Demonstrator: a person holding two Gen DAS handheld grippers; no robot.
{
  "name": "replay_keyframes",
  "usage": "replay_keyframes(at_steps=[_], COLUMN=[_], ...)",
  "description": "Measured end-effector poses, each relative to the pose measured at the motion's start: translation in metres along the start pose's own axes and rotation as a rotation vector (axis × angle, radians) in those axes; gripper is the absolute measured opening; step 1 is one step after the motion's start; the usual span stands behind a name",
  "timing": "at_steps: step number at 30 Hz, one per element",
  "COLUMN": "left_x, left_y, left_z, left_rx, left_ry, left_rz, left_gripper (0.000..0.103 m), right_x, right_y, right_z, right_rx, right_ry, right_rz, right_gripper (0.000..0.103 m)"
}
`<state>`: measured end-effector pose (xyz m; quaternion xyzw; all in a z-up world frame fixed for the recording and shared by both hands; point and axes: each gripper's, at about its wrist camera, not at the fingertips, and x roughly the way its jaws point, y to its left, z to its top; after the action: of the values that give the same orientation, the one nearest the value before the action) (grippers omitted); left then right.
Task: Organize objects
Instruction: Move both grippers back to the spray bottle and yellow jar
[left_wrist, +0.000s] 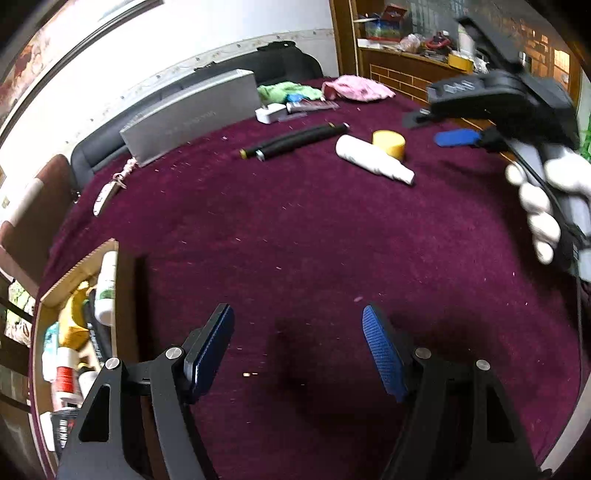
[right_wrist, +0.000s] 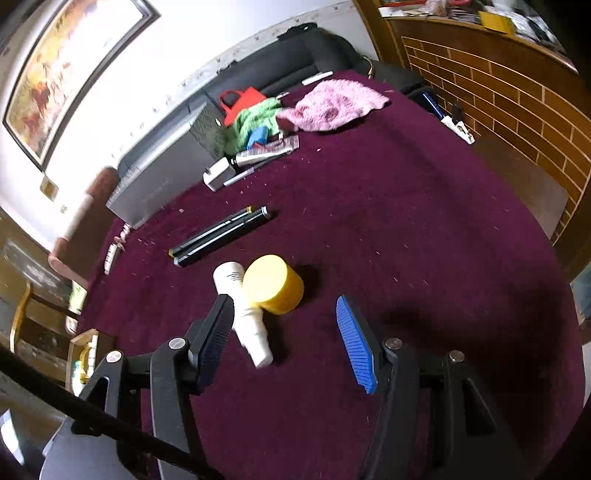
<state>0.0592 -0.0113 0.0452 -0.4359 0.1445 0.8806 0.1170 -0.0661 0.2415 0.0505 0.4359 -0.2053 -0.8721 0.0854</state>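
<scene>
Stock on the bench (right_wrist: 424, 229), maroon cloth top, for your sorting:

- White bottle (right_wrist: 242, 314): lies on its side near the middle, neck toward you, its shoulder touching the yellow jar (right_wrist: 275, 284). Looks like light, stiff plastic with a smooth round body, so it may roll or slip; take it across the wide body, not the narrow neck.
- Yellow jar: stands upright just beside the bottle. Squat and rigid, probably light; grip across its sides.
- Two black tubes (right_wrist: 221, 236): lie side by side beyond the bottle. Long and round, likely to roll; hold mid-length.
- Pink cloth (right_wrist: 332, 103) and green cloth (right_wrist: 255, 118): bunched at the far edge. Soft and limp; pinch a fold.
- Silver box (left_wrist: 192, 114): far left, large; likely too wide for one tool.
- Cardboard box (left_wrist: 79, 266): at the near left edge of the bench, already holding bottles and packets; probably your drop point.

Your right tool (right_wrist: 286, 339): spread wide, holding nothing, hovering above the bottle and jar, its left finger over the bottle's body.

Your left tool (left_wrist: 299, 347): spread wide, holding nothing, over bare cloth just right of the cardboard box.
</scene>
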Motion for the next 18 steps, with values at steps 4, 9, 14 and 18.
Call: replay_keyframes(at_steps=[4, 9, 14, 18], left_x=[0.011, 0.021, 0.023, 0.025], left_y=[-0.003, 0.002, 0.006, 0.013], left_z=[-0.006, -0.011, -0.013, -0.015], left_rx=[-0.011, -0.048, -0.075, -0.121], left_ry=[0.032, 0.054, 0.053, 0.062], left_rz=[-0.02, -0.053, -0.057, -0.067], left_gripper=[0.066, 0.066, 0.076, 0.086], right_x=[0.021, 0.033, 0.042, 0.049], right_y=[0.011, 0.014, 0.022, 0.03], right_z=[0.003, 0.0, 0.001, 0.005], right_rx=[-0.047, -0.065, -0.098, -0.128], right_ry=[0.026, 0.032, 0.034, 0.033], right_rz=[-0.037, -0.075, -0.111, -0.137], right_gripper=[0.056, 0.056, 0.056, 0.056])
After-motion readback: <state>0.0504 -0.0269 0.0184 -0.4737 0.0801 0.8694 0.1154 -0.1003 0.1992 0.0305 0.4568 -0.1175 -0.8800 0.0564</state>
